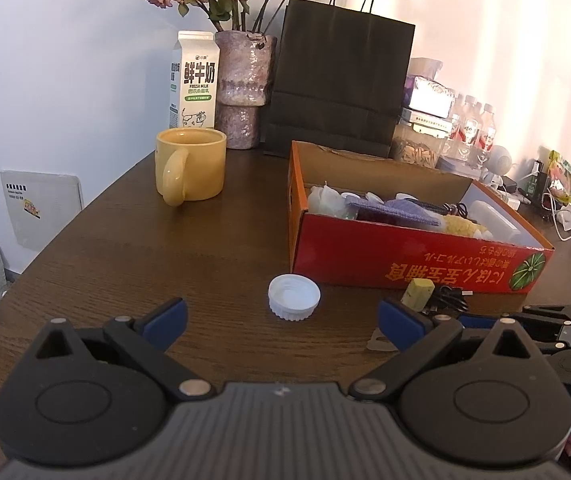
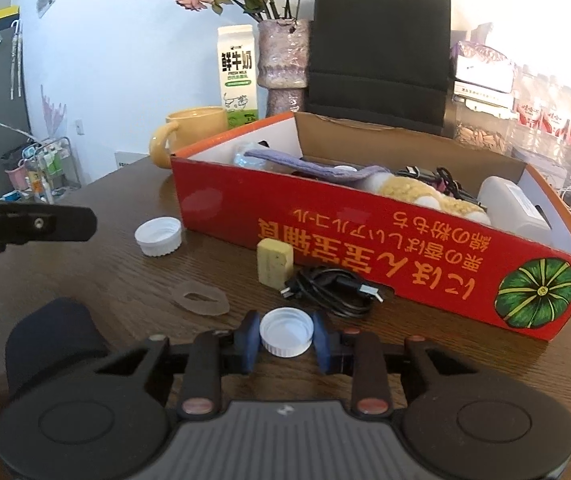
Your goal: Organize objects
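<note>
The right gripper [image 2: 286,339] is clenched on a white cap [image 2: 286,337], open side up, its blue pads pressing the ribbed rim from both sides, low over the table [image 2: 85,280]. I judge this cap is meant for the red box [image 2: 365,248] just behind, which already holds cloth and cables. The left gripper [image 1: 283,320] is released, jaws wide, with a 2nd white cap [image 1: 294,297] lying just beyond them, probably next. A black cable [image 2: 333,288] and a yellow block [image 2: 275,258] lie against the box's near wall.

Left gripper [image 1: 283,322] jaws wide apart, white cap [image 1: 294,297] beyond, red box [image 1: 405,258] right
</note>
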A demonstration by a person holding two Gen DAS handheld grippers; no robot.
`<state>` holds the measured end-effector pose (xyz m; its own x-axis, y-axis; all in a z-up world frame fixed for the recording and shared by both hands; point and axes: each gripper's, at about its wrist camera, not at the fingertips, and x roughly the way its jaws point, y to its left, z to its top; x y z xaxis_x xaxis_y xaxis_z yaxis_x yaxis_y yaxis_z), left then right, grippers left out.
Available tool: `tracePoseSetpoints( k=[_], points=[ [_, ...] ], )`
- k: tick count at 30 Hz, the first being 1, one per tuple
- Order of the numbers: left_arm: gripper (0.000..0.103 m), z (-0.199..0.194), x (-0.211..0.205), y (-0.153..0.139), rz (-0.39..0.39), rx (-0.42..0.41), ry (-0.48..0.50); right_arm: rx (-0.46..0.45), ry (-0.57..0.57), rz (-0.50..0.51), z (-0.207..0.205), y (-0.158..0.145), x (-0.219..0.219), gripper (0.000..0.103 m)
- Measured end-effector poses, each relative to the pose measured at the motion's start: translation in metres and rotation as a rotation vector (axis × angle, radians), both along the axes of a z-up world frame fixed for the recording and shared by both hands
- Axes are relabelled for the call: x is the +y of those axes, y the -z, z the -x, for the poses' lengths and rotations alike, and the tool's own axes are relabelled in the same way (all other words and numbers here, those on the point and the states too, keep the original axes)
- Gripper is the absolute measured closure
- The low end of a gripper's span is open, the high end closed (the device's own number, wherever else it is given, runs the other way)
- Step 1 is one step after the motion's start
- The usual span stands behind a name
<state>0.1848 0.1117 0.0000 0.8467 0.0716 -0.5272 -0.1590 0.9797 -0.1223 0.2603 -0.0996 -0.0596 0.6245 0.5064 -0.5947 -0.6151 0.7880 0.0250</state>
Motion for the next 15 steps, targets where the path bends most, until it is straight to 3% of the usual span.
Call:
tracePoseSetpoints(
  k=[15],
  points=[
    [0.0,-0.013,-0.029,0.0,-0.071,0.045,0.061,-0.062,0.008,-0.067,0.009,-0.012,-0.016,0.076]
  ],
)
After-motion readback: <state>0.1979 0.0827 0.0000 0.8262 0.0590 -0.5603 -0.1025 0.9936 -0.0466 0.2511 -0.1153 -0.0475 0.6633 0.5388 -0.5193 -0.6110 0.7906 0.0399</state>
